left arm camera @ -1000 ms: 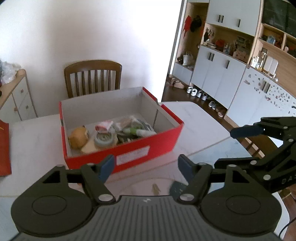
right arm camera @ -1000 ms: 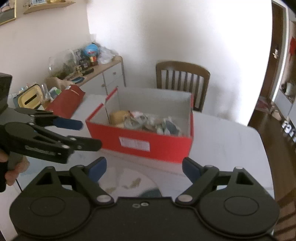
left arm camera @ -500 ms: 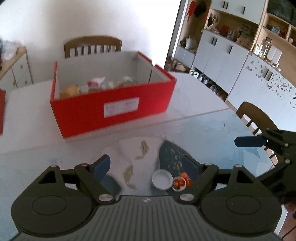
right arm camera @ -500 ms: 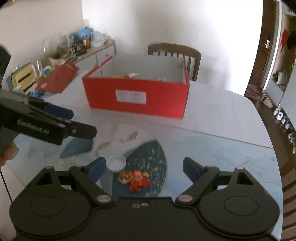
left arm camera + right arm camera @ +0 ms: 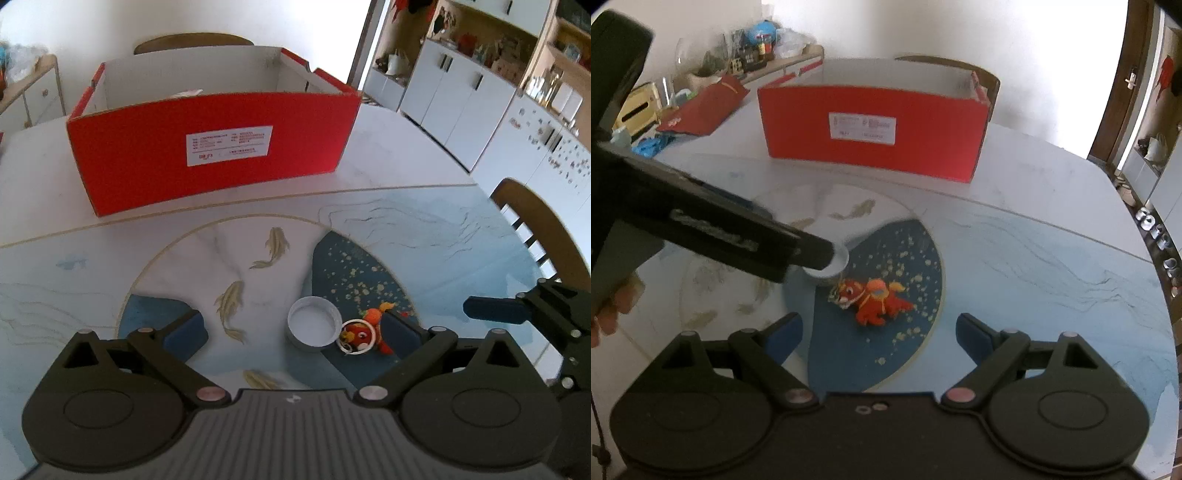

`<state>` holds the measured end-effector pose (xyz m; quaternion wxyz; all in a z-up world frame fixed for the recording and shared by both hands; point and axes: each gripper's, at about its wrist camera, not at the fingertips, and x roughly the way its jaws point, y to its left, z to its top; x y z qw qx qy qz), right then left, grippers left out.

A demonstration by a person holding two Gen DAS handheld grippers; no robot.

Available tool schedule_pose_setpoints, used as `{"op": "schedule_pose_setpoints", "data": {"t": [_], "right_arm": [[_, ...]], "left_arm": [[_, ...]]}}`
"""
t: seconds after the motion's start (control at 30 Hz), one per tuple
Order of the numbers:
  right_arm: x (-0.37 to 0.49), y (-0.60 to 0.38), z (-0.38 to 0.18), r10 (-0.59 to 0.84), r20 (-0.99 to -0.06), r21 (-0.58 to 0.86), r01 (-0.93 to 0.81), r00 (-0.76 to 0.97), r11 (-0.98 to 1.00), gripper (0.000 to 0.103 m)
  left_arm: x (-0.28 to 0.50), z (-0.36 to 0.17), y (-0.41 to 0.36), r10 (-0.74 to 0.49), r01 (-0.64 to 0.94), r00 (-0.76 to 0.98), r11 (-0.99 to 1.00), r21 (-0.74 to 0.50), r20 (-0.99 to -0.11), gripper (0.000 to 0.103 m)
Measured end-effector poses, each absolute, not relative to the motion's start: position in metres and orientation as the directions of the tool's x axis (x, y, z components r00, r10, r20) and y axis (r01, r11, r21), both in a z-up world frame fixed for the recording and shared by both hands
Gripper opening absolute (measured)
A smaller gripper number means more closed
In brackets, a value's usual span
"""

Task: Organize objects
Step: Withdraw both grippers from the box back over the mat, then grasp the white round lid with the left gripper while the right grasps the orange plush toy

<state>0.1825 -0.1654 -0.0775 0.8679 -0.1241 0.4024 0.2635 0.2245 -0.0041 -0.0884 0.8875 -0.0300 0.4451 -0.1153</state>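
Left hand-held gripper (image 5: 295,332) just opened, angled down over white cap (image 5: 313,326).

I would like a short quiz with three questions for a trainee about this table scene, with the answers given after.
1. True or false: the orange plush toy lies inside the red cardboard box.
2. Which object touches the toy: A) the small white round lid, B) the wooden chair, C) the box?
3. Fill in: both the left gripper and the right gripper are ____.

Key
1. False; it lies on the patterned table, in front of the box.
2. A.
3. Open; the left jaws have just been opening, with the lid and toy between them.
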Motion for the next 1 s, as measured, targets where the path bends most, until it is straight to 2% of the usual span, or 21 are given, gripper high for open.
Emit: {"op": "schedule_pose_setpoints", "data": {"t": [0.3,0.7,1.0], "right_arm": [[0.184,-0.166,-0.089,0.347,-0.778,-0.002,-0.554,0.524,0.833,0.089],[0.193,-0.158,-0.093,0.348,-0.785,0.005,-0.557,0.512,0.831,0.088],[0.204,-0.145,-0.1,0.352,-0.797,0.017,-0.564,0.491,0.825,0.079]], "left_arm": [[0.238,-0.111,-0.014,-0.199,0.167,0.553,0.978,-0.126,-0.809,0.102],[0.244,-0.124,-0.006,-0.091,0.138,0.582,0.99,-0.013,-0.808,0.102],[0.246,-0.125,0.014,-0.054,0.104,0.6,0.994,0.011,-0.798,0.102]]}}
